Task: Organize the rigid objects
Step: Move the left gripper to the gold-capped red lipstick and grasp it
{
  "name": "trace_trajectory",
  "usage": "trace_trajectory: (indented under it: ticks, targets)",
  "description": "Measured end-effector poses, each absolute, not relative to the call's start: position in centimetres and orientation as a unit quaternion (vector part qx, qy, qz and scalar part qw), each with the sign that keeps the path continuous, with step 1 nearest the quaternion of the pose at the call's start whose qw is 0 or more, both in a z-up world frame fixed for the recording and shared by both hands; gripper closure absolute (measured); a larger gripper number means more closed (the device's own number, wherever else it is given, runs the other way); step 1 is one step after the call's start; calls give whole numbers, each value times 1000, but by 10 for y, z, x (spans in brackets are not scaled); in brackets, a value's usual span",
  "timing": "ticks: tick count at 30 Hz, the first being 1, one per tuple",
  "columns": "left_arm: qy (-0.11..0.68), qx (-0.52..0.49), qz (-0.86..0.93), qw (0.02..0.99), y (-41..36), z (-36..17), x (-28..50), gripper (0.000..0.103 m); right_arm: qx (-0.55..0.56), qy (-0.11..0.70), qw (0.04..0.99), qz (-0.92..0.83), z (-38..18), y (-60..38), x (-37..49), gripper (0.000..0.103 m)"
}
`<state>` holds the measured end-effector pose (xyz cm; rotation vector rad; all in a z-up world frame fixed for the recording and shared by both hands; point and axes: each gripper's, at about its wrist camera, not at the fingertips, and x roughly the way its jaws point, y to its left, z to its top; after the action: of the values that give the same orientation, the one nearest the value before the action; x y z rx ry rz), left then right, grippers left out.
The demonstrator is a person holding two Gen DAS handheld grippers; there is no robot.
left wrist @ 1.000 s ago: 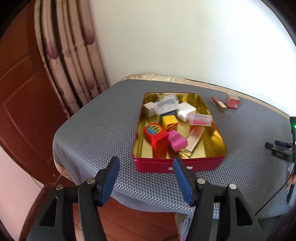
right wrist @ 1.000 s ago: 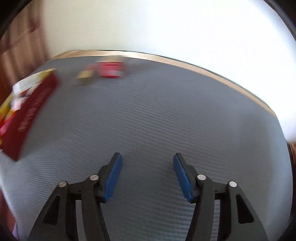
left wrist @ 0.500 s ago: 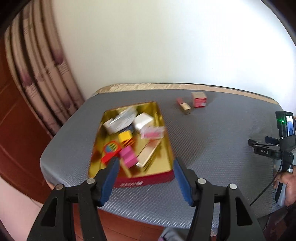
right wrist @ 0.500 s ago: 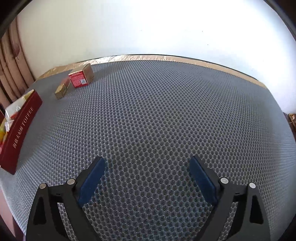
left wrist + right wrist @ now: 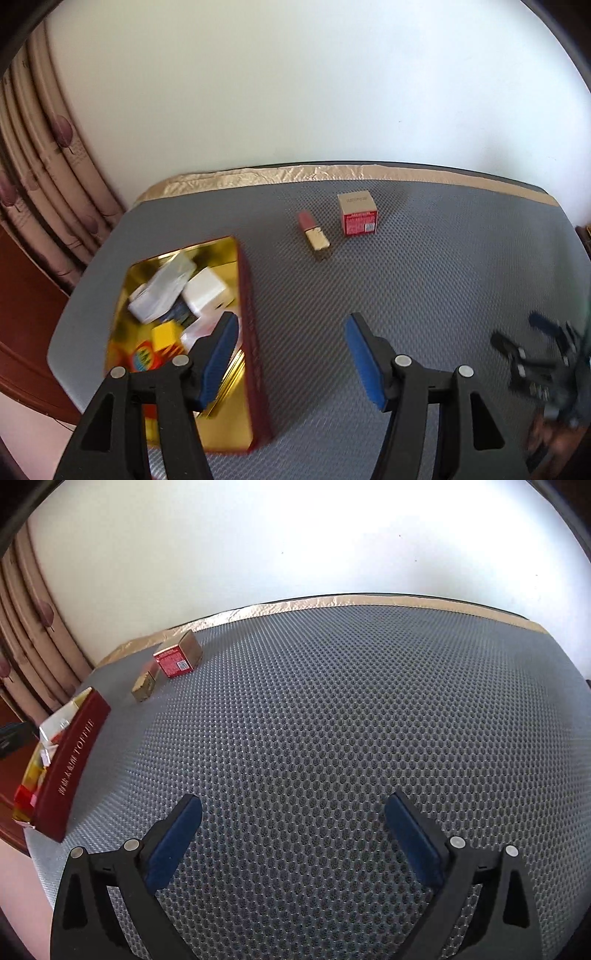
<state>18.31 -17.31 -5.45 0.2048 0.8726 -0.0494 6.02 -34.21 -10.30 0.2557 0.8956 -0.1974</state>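
Each gripper is the same build. The left gripper (image 5: 290, 354) has two matte black plastic arms with triangular cut-outs, each tipped with a flat blue pad (image 5: 364, 363). Two round silver screw heads (image 5: 402, 360) sit on top of each arm. The right gripper (image 5: 293, 843) shows identical black arms, blue pads (image 5: 412, 843) and silver screws (image 5: 457, 842).
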Motion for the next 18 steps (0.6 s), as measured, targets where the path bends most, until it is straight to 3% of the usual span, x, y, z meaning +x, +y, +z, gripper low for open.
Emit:
trace_trajectory:
  ticks: [6,11,18]
  targets:
    - [463,44,-54,884,-163,-64,248,41,148,419,892,-82,-98,-359,46,4]
    - [479,95,-73,870,-174,-70,286,41,168,408,894,-72,-94,-373,32,4]
    - [530,50,-85,842,-172,-96,336,41,182,402,895,-63,-86,-388,19,4]
